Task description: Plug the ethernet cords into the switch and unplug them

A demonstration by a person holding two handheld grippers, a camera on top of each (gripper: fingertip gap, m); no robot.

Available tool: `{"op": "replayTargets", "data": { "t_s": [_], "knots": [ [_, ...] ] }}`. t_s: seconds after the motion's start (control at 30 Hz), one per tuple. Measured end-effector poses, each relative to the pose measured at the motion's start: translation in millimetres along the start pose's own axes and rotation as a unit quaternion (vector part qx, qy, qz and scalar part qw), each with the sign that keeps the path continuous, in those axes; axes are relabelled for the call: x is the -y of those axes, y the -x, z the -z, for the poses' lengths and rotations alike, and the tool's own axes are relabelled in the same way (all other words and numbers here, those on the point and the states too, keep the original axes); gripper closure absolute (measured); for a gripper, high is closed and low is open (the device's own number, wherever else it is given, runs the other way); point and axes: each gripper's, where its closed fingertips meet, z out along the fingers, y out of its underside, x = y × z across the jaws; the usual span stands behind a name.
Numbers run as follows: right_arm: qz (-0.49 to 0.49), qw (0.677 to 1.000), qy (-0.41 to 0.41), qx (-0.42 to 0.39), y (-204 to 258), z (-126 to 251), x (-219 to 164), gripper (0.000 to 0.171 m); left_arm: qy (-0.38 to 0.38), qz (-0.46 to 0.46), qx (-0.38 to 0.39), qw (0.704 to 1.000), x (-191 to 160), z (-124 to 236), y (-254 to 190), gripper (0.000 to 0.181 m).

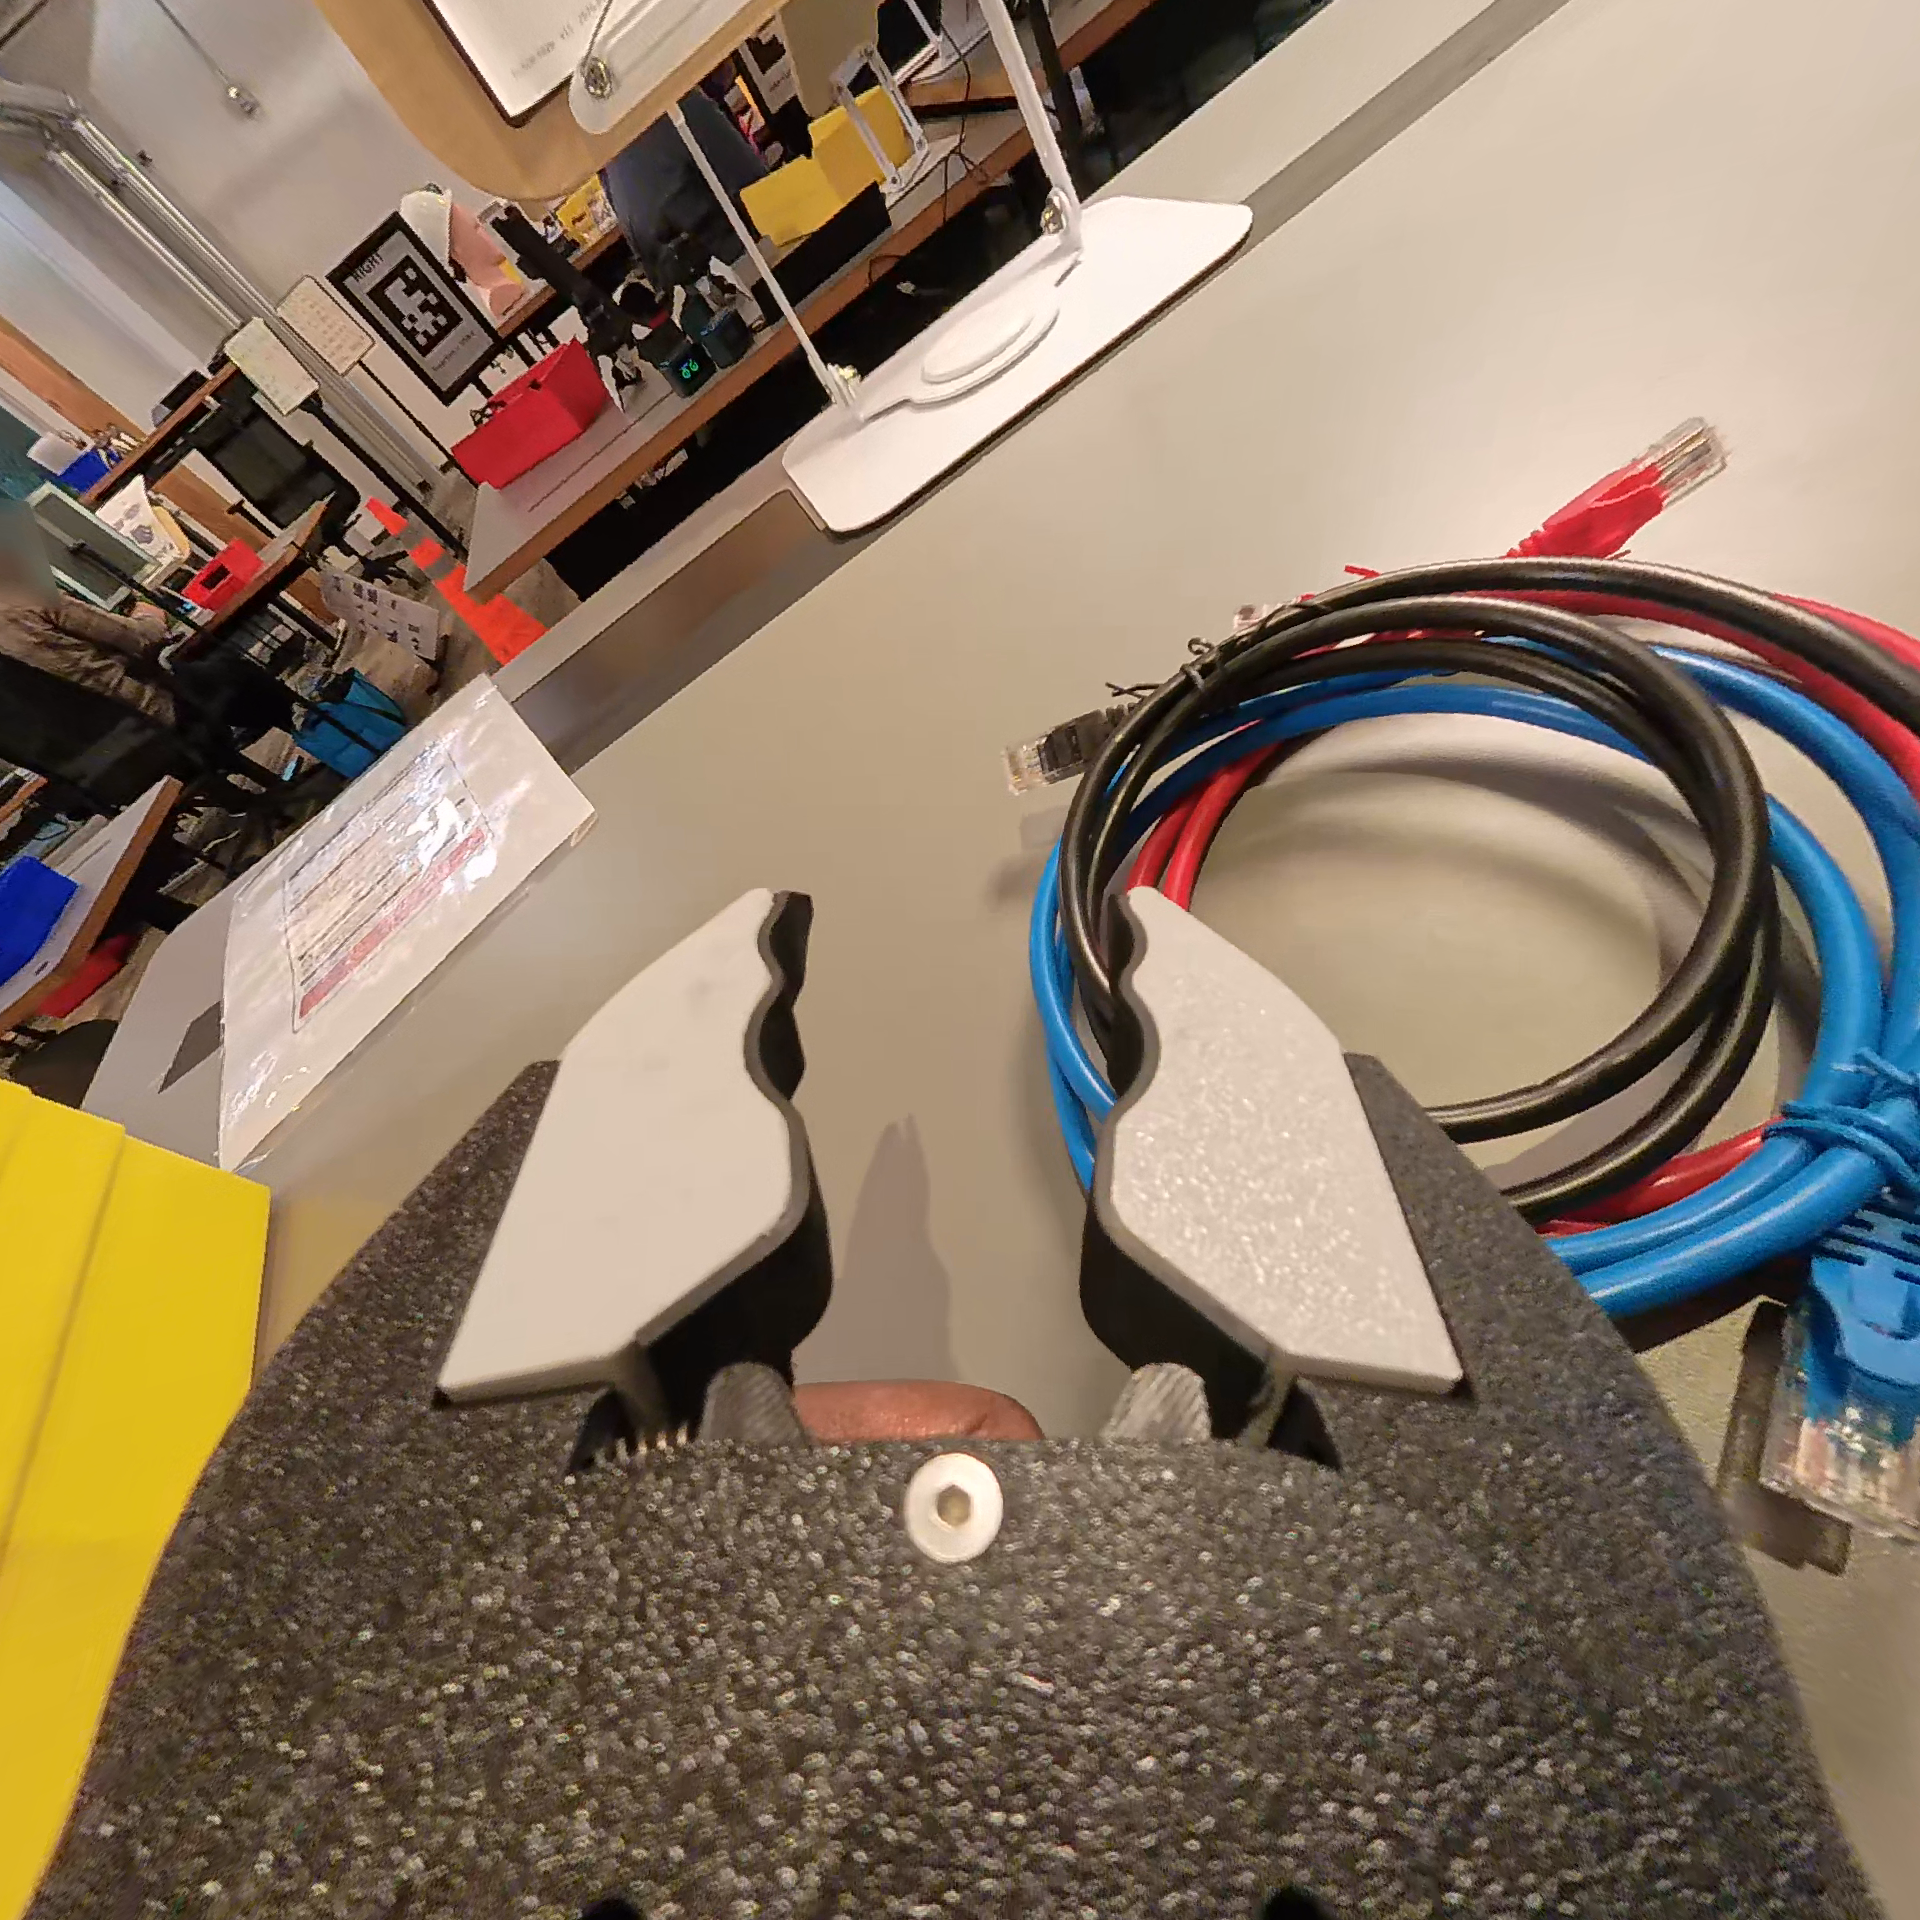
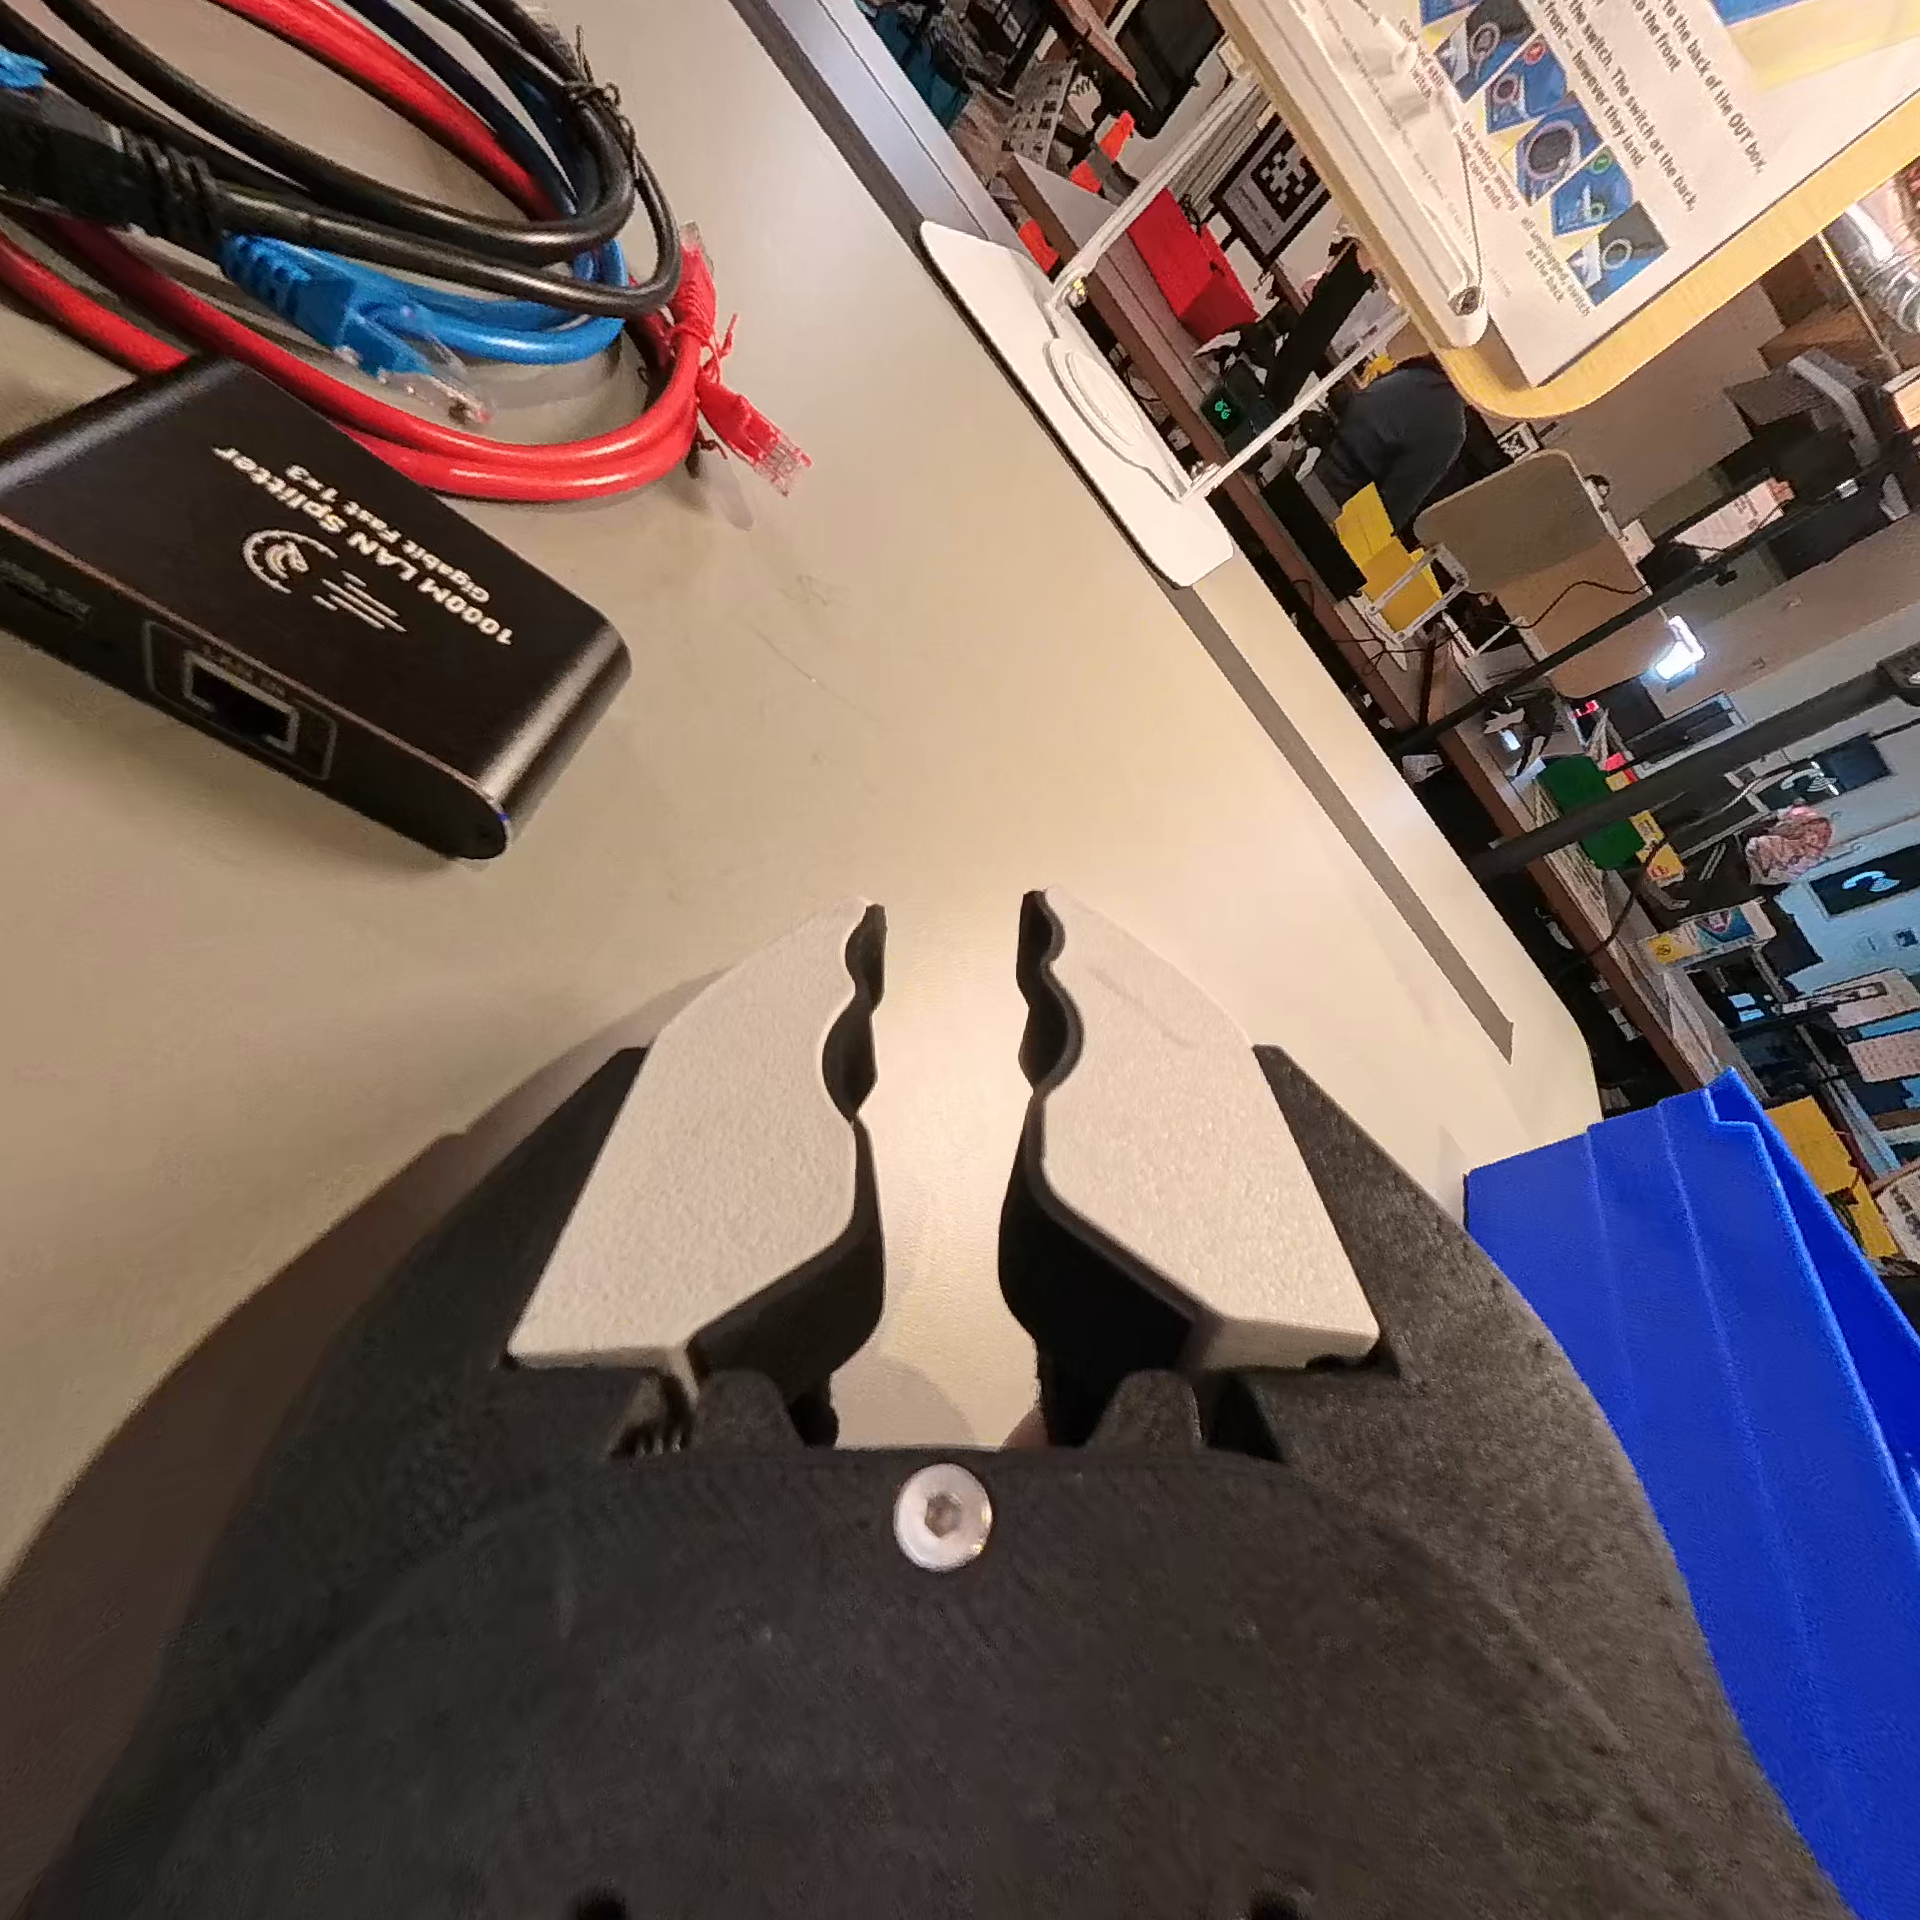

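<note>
Black switch (image 2: 301, 613) lies ahead-left of the right gripper (image 2: 951, 914), long axis slanting across the table (image 2: 935, 675), one empty port facing that gripper; coiled cords (image 1: 1455, 831) sit ahead-right of the left gripper (image 1: 961, 914), likely nearer them; both grippers parted, holding nothing.

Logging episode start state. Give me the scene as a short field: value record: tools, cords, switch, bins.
left tool: open, empty, beside the cord coil
right tool: open, empty, over bare table
cords: red cord, blue cord and black cord coiled together, all plugs free
switch: black box on the table, visible port empty
bins: yellow bin at the left tool's left, blue bin at the right tool's right
</note>
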Motion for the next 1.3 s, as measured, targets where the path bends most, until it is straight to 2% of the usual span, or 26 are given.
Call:
{"op": "replayTargets", "data": {
  "t_s": [0.43,0.73,0.9,1.0,1.13,1.3],
  "knots": [
    [0.009,1.000,-0.001,0.012,5,0,0,0.146,-0.001,-0.006,0.001,1.000,1,1,0,0.125],
    [-0.003,0.995,-0.015,0.098,22,3,3,0.145,-0.005,-0.004,-0.001,1.000,4,2,0,0.125],
    [-0.020,0.987,-0.022,0.158,31,5,5,0.143,-0.029,0.058,-0.015,0.998,10,7,7,0.127],
    [-0.009,0.972,-0.028,0.232,48,8,8,0.140,-0.042,0.092,-0.034,0.994,13,9,6,0.128],
    [-0.014,0.939,-0.026,0.343,67,12,11,0.127,-0.054,0.111,-0.049,0.991,16,12,5,0.128],
    [-0.043,0.906,-0.029,0.421,77,1,26,0.096,-0.081,0.123,-0.080,0.986,26,17,-2,0.131]
  ]
}}
